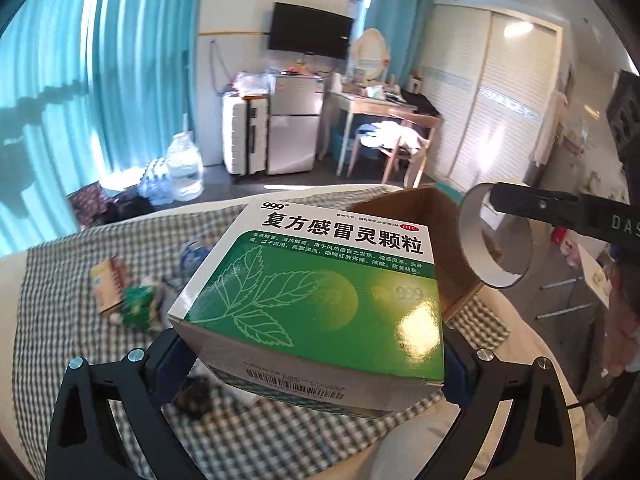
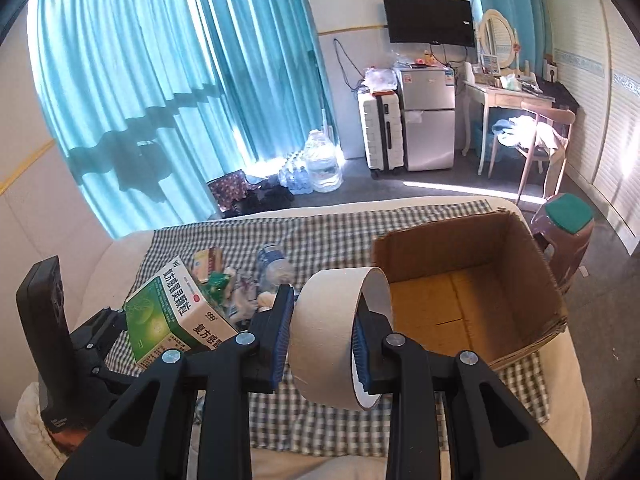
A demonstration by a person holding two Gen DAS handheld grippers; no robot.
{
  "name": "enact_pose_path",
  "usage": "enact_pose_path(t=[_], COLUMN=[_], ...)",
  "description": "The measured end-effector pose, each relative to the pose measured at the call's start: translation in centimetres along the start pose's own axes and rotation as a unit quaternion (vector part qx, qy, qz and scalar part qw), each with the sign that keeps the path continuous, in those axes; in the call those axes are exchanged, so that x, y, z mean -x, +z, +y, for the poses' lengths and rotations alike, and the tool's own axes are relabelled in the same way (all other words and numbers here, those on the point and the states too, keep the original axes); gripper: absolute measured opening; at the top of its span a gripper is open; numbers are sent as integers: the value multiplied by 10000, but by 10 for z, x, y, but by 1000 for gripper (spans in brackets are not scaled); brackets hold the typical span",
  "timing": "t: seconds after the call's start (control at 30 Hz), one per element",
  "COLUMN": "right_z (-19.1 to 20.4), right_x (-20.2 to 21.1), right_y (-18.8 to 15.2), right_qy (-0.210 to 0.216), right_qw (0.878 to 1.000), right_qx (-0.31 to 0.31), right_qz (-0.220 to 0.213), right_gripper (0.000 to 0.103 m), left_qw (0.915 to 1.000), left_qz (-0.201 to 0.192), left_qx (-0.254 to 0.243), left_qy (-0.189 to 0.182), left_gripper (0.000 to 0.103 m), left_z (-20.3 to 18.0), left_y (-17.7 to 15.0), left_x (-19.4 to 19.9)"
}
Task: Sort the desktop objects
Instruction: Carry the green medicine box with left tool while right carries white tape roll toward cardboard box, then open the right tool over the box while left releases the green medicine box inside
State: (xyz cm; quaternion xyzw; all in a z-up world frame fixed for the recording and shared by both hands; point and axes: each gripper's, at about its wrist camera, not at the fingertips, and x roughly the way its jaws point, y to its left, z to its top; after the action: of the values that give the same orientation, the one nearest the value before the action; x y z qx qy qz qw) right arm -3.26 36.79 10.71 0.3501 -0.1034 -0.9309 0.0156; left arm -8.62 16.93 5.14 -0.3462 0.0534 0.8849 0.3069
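Observation:
My left gripper (image 1: 316, 344) is shut on a green and white medicine box (image 1: 320, 292) and holds it above the checked cloth. The box also shows in the right wrist view (image 2: 176, 312). My right gripper (image 2: 322, 332) is shut on a roll of beige tape (image 2: 336, 332), one finger outside and one inside the ring, held in the air left of the open cardboard box (image 2: 472, 288). The tape (image 1: 492, 236) and the right gripper's finger (image 1: 532, 204) show in the left wrist view, over the cardboard box (image 1: 428, 216).
On the checked cloth (image 2: 328, 232) lies a heap of small things: an orange packet (image 1: 108, 284), a green packet (image 1: 138, 304), a plastic bottle (image 2: 274, 264). A brown stool (image 2: 564, 228) stands right of the bed. Floor, suitcase and fridge lie beyond.

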Motion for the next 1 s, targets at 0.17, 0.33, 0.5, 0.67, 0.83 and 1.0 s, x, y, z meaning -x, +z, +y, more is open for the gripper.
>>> enact_pose_path(t=[0.17, 0.33, 0.5, 0.67, 0.83, 1.0], right_z=[-55, -114, -164, -201, -216, -212], right_x=[-16, -51, -80, -102, -98, -85], right_y=[17, 18, 17, 14, 13, 9], right_qy=[-380, -662, -858, -1042, -1387, -1260], right_qw=[9990, 9958, 9918, 9846, 9784, 9754], right_qx=[-29, -232, -532, -1054, -1286, -1609], right_qz=[235, 591, 783, 931, 829, 824], right_gripper=[27, 27, 27, 54, 86, 86], left_qw=[9988, 9971, 9964, 9922, 9908, 9867], left_qz=[141, 397, 597, 1044, 1071, 1303], left_qx=[-373, -390, -313, -517, -774, -968], left_qy=[-302, -515, -505, -445, -303, -13], left_gripper=[100, 100, 101, 103, 103, 103], left_z=[-55, -92, -110, -126, -137, -143], left_y=[26, 35, 39, 33, 23, 21], left_x=[-44, -99, -147, -185, -188, -185])
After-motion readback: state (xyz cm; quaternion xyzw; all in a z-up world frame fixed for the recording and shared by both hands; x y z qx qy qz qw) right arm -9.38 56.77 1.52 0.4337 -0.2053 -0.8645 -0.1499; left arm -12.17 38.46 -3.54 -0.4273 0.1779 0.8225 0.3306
